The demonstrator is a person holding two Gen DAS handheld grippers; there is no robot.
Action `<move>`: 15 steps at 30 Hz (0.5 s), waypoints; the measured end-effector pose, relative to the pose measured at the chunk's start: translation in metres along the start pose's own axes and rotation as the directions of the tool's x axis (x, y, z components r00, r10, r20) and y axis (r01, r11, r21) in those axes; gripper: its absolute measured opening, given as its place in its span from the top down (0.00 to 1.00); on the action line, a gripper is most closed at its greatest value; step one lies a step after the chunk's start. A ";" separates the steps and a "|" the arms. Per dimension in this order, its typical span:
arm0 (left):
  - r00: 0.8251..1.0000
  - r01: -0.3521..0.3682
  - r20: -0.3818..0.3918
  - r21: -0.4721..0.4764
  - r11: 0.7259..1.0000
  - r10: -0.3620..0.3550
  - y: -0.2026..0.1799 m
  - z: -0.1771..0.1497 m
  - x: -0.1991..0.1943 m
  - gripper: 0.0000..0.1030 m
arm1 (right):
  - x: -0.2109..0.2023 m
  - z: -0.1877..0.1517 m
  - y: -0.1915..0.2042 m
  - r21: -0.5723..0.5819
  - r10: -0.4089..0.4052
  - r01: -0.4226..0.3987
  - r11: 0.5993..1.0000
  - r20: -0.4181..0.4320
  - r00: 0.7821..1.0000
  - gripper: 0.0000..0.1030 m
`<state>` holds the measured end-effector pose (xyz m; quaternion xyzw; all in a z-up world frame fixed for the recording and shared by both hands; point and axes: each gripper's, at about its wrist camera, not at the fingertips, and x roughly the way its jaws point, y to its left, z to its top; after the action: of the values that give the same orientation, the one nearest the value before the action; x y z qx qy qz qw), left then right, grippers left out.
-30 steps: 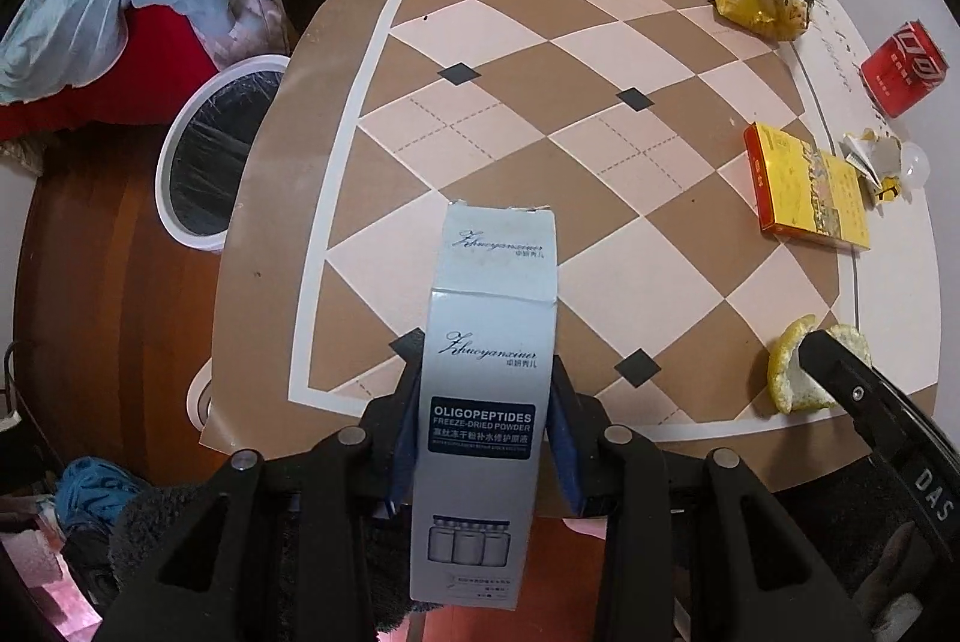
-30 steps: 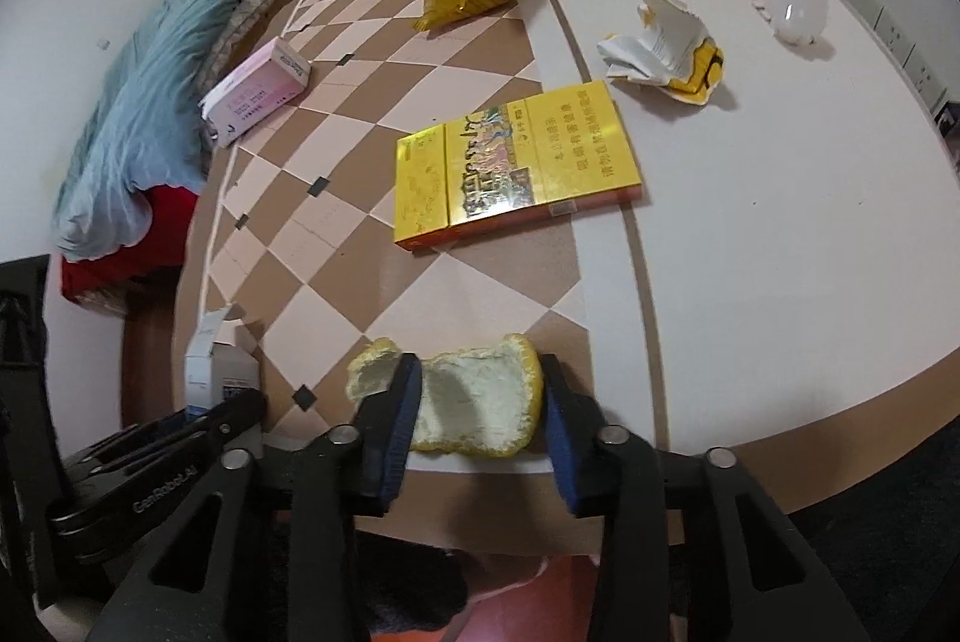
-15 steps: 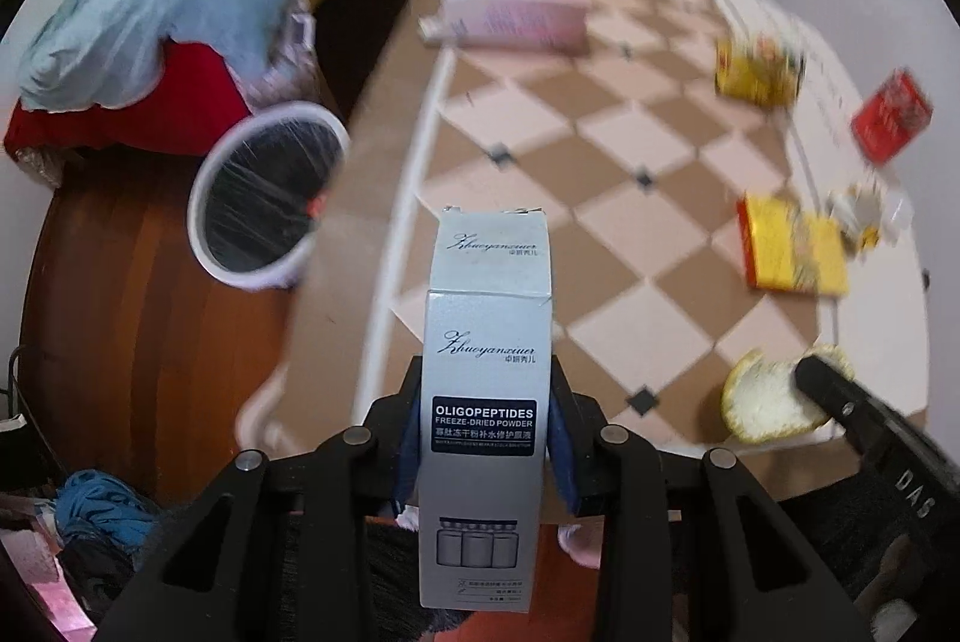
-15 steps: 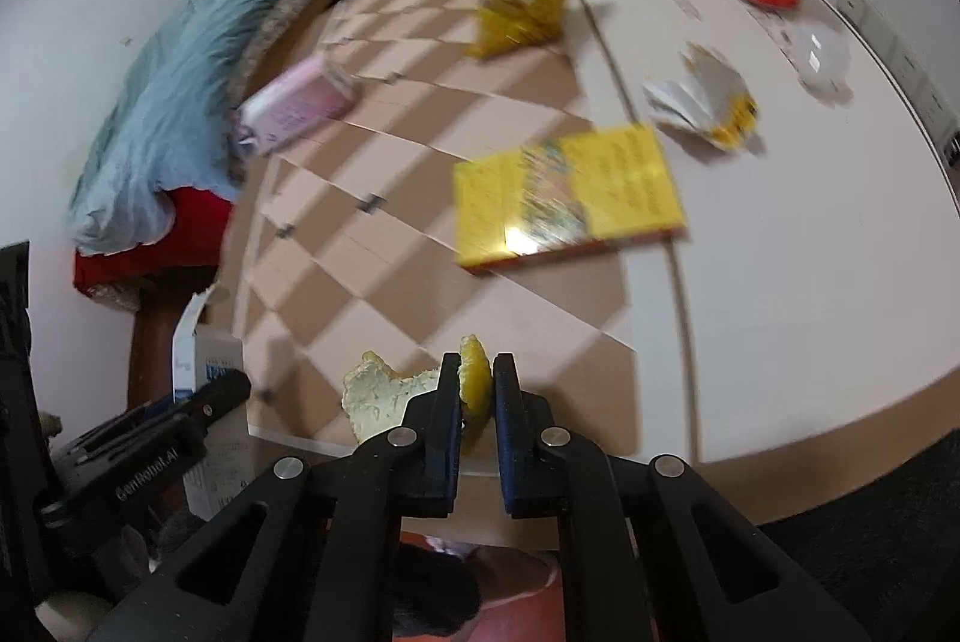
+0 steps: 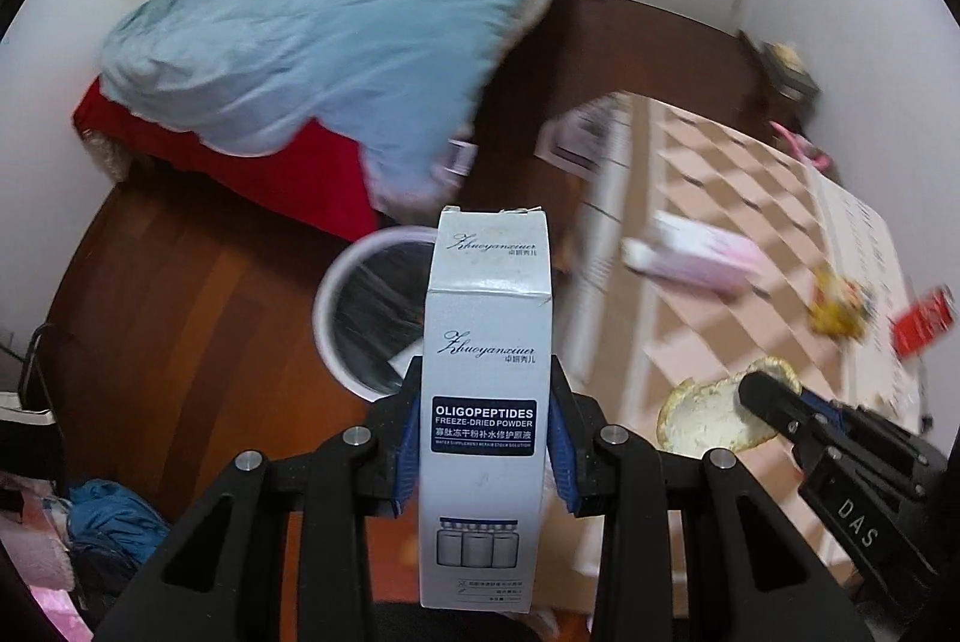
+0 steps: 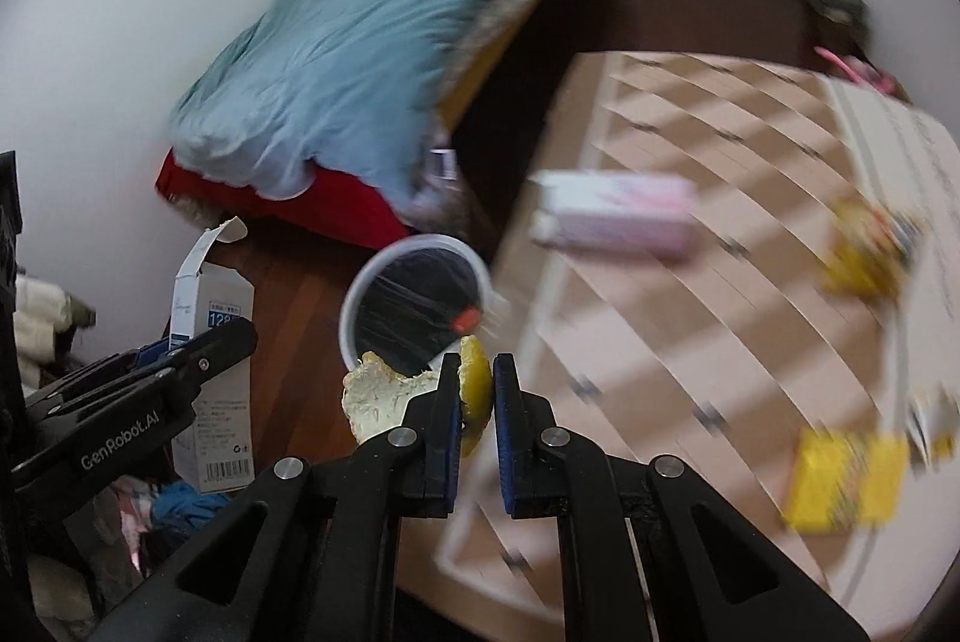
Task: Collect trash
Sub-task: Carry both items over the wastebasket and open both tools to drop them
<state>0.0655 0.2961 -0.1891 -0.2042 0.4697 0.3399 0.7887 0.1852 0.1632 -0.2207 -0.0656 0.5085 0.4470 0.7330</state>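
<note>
I swung both tools off table toward bin (image 5: 372, 318). Left gripper (image 5: 485, 438) pinches box (image 5: 486, 390), bin just ahead; right gripper (image 6: 477, 396) now clamps peel (image 6: 414, 390). Drop next, I judge.

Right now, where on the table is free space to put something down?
Free: checkered table between the pink box and the yellow box. Crowded: the far right strip with the yellow wrapper. Blur hides small items.
</note>
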 end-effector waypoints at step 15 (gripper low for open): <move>0.962 0.078 -0.238 -0.233 0.969 -0.135 0.132 0.066 0.171 0.69 | 0.225 0.073 0.071 -0.064 -0.016 -0.001 0.998 -0.258 0.966 0.90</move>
<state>0.0648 0.4876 -0.3086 -0.3575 0.5134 0.3182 0.7123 0.2030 0.3778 -0.3422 -0.1487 0.5848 0.4479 0.6597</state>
